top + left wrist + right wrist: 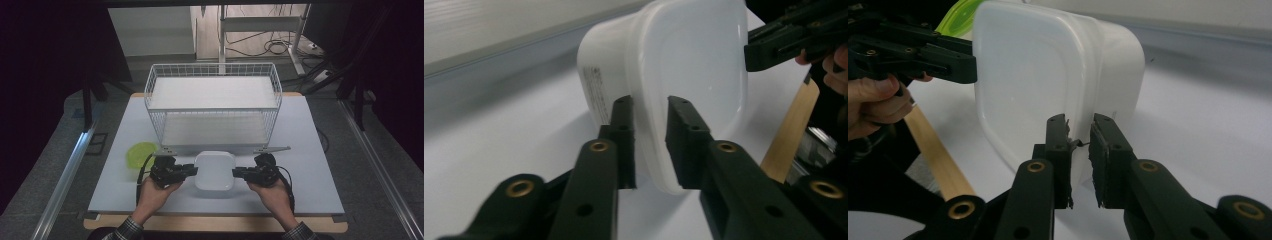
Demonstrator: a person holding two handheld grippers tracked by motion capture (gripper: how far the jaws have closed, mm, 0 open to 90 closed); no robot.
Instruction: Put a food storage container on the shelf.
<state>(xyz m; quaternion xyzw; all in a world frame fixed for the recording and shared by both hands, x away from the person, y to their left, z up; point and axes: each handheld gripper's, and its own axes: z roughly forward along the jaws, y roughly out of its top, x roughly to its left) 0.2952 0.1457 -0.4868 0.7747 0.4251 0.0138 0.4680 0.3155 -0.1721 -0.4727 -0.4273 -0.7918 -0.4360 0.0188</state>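
A white rounded-square plastic container (214, 170) is at the table's front middle, just before the wire basket. My left gripper (192, 170) meets its left rim and my right gripper (236, 173) its right rim. In the left gripper view the black jaws (651, 125) pinch the container's rim (694, 60), and the other gripper (784, 42) holds the far side. The right gripper view has its jaws (1079, 135) closed on the container's edge (1038, 75), with the left gripper (923, 55) opposite. Whether the container rests on the table I cannot tell.
A white wire basket (213, 107) with a white floor stands behind the container, at the table's back middle. A yellow-green round lid or dish (140, 152) lies left of my left hand. The white table top (310, 175) has a wooden front edge.
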